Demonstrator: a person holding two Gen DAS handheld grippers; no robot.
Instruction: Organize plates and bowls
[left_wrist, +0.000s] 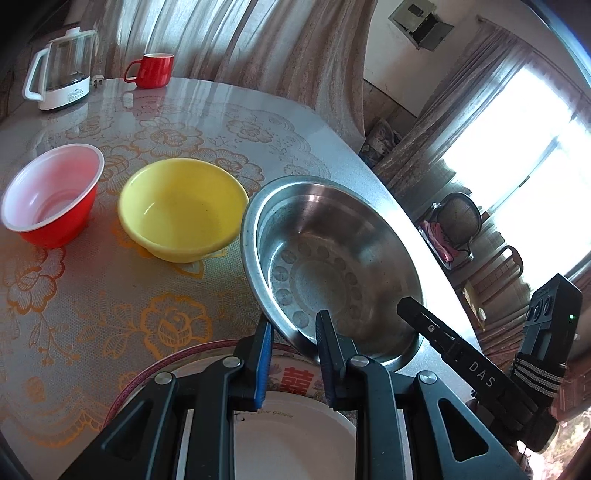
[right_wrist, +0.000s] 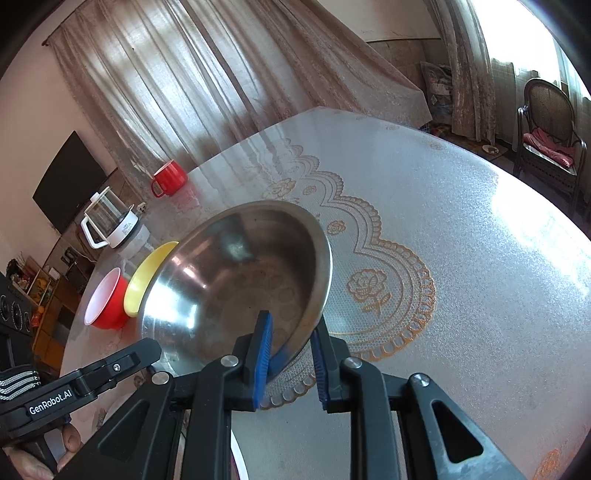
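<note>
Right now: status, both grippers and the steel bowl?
Left gripper, right gripper both clamped on steel bowl rim, bowl tilted. Yellow bowl close alongside.

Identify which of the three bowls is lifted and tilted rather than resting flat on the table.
The steel bowl, gripped at its rim by both grippers; the yellow bowl and red bowl sit flat on the table.

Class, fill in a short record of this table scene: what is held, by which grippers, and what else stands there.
held item: steel bowl, tilted
left gripper: shut on the bowl's near rim
right gripper: shut on the bowl's rim
under the left gripper: white plate on a patterned plate
on the table: yellow bowl, red bowl, red mug, kettle
</note>
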